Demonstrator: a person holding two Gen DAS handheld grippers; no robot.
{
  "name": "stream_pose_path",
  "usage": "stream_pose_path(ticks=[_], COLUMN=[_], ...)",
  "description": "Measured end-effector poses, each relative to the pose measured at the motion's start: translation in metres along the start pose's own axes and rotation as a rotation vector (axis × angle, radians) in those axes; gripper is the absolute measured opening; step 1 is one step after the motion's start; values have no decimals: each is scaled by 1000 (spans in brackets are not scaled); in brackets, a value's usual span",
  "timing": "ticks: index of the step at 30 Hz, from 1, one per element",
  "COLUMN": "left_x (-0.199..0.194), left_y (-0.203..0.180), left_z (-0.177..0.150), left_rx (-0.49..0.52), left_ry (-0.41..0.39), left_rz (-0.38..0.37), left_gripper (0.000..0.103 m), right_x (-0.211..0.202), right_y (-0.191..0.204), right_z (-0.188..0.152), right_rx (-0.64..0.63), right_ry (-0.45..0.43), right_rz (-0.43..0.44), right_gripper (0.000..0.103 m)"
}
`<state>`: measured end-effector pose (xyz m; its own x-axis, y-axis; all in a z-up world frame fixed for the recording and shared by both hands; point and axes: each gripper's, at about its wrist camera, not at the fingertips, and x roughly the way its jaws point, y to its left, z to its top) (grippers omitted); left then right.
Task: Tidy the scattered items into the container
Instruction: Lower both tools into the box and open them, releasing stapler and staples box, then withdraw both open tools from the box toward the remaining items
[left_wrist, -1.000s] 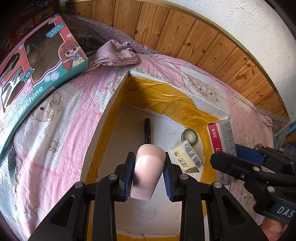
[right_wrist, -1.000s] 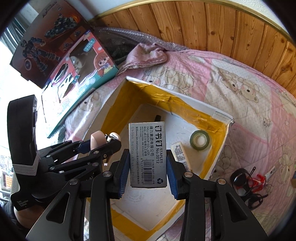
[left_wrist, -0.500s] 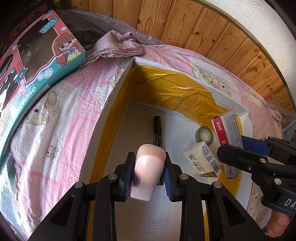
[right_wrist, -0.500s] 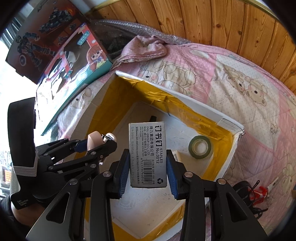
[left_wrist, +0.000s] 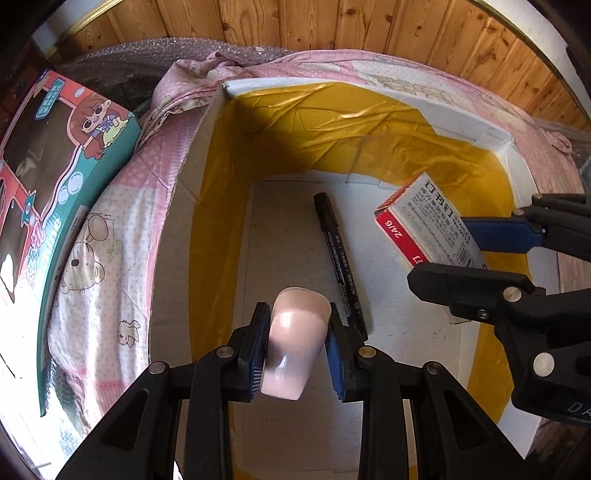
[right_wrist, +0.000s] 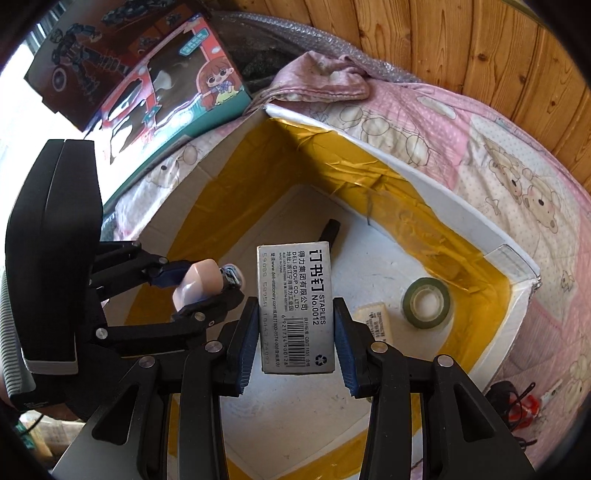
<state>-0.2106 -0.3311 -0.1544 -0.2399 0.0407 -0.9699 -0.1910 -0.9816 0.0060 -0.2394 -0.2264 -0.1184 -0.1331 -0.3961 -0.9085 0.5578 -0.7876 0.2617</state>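
Pink bedding (left_wrist: 110, 236) is seen under the box (left_wrist: 192, 192). Over it, a bottle (left_wrist: 295, 343) is clamped by the left gripper (left_wrist: 297, 354), staples (right_wrist: 297, 306) by the right gripper (right_wrist: 295, 343).

wall: wood panelling (left_wrist: 332, 26); bed: pink bear-print quilt (right_wrist: 498, 155); light: bright daylight at left

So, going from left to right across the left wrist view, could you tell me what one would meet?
Toy box → pink bear quilt → pink bottle in the left gripper → black marker → staples box → right gripper.
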Motion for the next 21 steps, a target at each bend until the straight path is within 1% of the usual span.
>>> stream_pose_path(ticks=[1, 3, 6, 10, 17, 19, 21], left_x=[0, 0, -3, -19, -47, -53, -55], left_y=[-1, -1, -1, -2, -2, -5, -14], left_z=[-1, -3, -7, -13, -27, -34, -39], left_rx=[18, 44, 55, 25, -45, -57, -68], left_ry=[4, 10, 9, -32, -80, -86, -92], left_rz=[-11, -10, 3, -1, -55, -76, -90], left_gripper=[31, 32, 32, 32, 32, 32, 32], right_x=[0, -1, -10, -28, -77, -85, -91], right_y=[2, 5, 1, -12, -30, -35, -37], right_z=[-1, -3, -11, -28, -68, -81, -91], right_rx=[-12, -21, 8, 84, 192, 219, 239], right_ry=[-4, -13, -26, -44, -107, -112, -112], right_rz=[-12, -26, -18, 19, 37, 39, 43], right_gripper=[42, 48, 48, 48, 48, 46, 41])
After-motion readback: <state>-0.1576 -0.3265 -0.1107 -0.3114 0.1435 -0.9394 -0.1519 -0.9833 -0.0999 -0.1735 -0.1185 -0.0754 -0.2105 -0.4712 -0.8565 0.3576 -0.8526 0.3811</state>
